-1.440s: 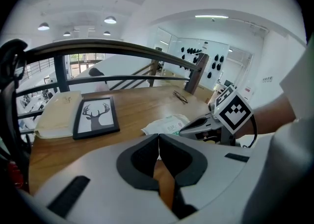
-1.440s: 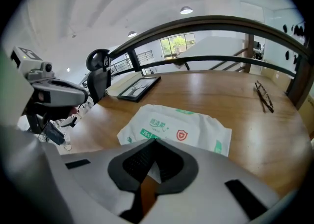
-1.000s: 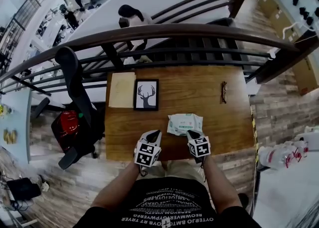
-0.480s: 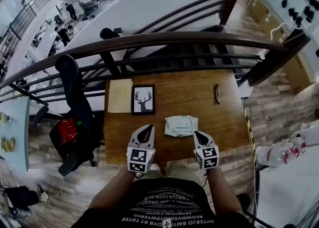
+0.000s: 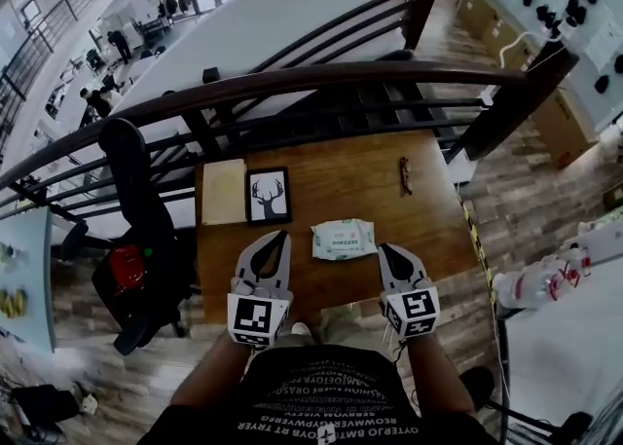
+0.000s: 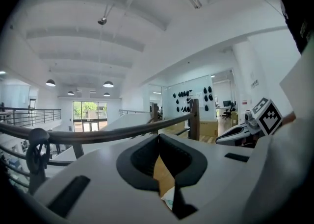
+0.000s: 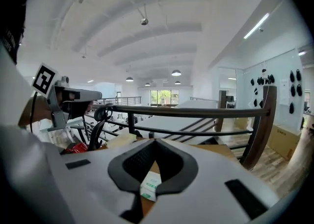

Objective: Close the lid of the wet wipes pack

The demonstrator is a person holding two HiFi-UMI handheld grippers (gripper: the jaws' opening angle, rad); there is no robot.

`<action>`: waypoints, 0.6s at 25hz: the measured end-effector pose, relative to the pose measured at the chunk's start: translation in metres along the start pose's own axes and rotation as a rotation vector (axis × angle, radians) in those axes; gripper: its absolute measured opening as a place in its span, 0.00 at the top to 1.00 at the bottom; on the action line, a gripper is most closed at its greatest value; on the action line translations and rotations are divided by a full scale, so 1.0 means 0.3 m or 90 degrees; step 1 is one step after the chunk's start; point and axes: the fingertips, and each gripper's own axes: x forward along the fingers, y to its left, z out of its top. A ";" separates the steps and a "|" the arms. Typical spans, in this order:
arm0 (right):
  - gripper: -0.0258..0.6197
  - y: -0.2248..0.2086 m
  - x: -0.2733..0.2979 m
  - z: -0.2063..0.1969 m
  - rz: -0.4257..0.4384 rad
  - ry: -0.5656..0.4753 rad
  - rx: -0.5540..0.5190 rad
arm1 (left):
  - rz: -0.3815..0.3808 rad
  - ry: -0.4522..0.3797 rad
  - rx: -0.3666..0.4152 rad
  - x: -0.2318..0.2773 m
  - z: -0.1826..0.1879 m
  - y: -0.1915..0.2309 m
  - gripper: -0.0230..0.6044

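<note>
The wet wipes pack [image 5: 343, 239], white and pale green, lies flat on the wooden table [image 5: 428, 224] with its top looking flat. Both grippers hang above the table's near edge, apart from the pack. My left gripper [image 5: 280, 236] is to the pack's left, my right gripper [image 5: 385, 249] to its right. The left gripper [image 6: 158, 137] has its jaw tips touching with nothing held. The right gripper [image 7: 155, 141] is likewise shut and empty. A corner of the pack [image 6: 169, 201] shows below the left jaws, and the pack [image 7: 150, 186] shows below the right ones.
A framed deer picture [image 5: 267, 196] and a tan paper pad [image 5: 224, 192] lie at the table's far left. Glasses [image 5: 405, 175] lie at the far right. A dark railing [image 5: 321, 78] runs behind the table. An office chair [image 5: 131, 185] with a red bag [image 5: 127, 268] stands left.
Both grippers have risen and pulled back from the pack toward the person. They were at the pack's near edge a second ago. The pack has stayed on the table.
</note>
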 end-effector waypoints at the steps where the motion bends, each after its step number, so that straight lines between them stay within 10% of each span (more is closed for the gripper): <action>1: 0.94 0.008 -0.021 0.031 -0.001 -0.012 -0.004 | -0.005 -0.009 0.002 -0.013 0.024 -0.008 0.92; 15: 0.94 0.120 -0.248 0.316 0.011 -0.103 -0.056 | -0.051 -0.085 0.029 -0.147 0.219 -0.066 0.92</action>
